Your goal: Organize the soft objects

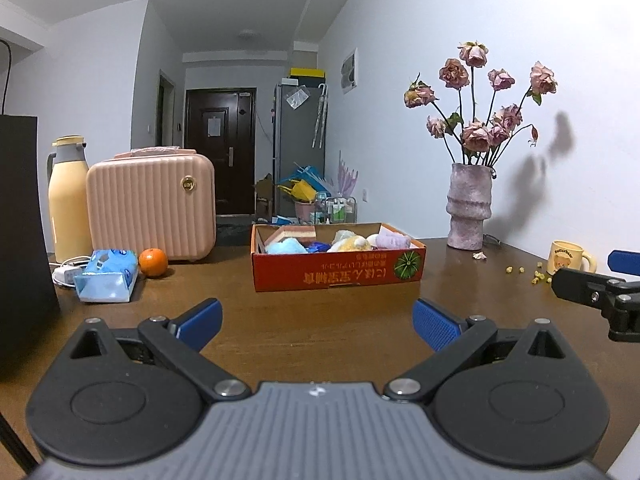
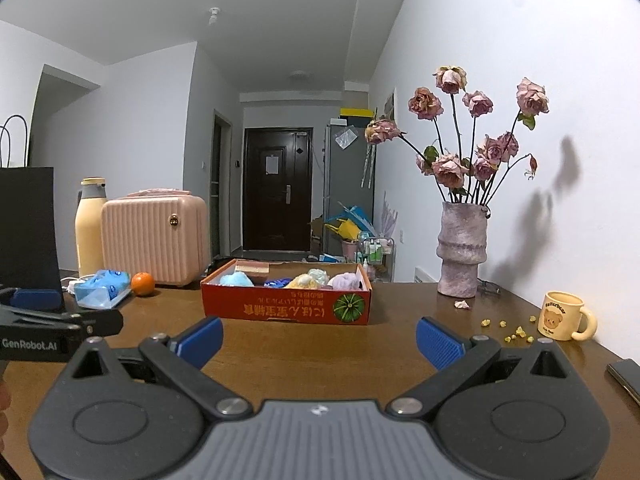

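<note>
A red cardboard box (image 1: 338, 274) (image 2: 286, 306) stands mid-table and holds several soft things: a blue plush (image 1: 285, 247) (image 2: 236, 279), a yellow plush (image 1: 352, 244) (image 2: 306, 281), a lilac towel roll (image 1: 394, 239) (image 2: 346, 281) and a striped sponge (image 1: 295, 233) (image 2: 251, 268). My left gripper (image 1: 318, 322) hovers open and empty in front of the box. My right gripper (image 2: 319, 338) is also open and empty, a little to the right of it. Each gripper shows at the edge of the other's view.
On the brown table (image 1: 320, 316): a tissue pack (image 1: 107, 276), an orange (image 1: 153, 262), a pink case (image 1: 151, 204), a yellow flask (image 1: 69, 200) and a black bag (image 1: 20, 216) at left; a flower vase (image 2: 462, 250), a bear mug (image 2: 562, 316), yellow crumbs and a phone (image 2: 626, 374) at right.
</note>
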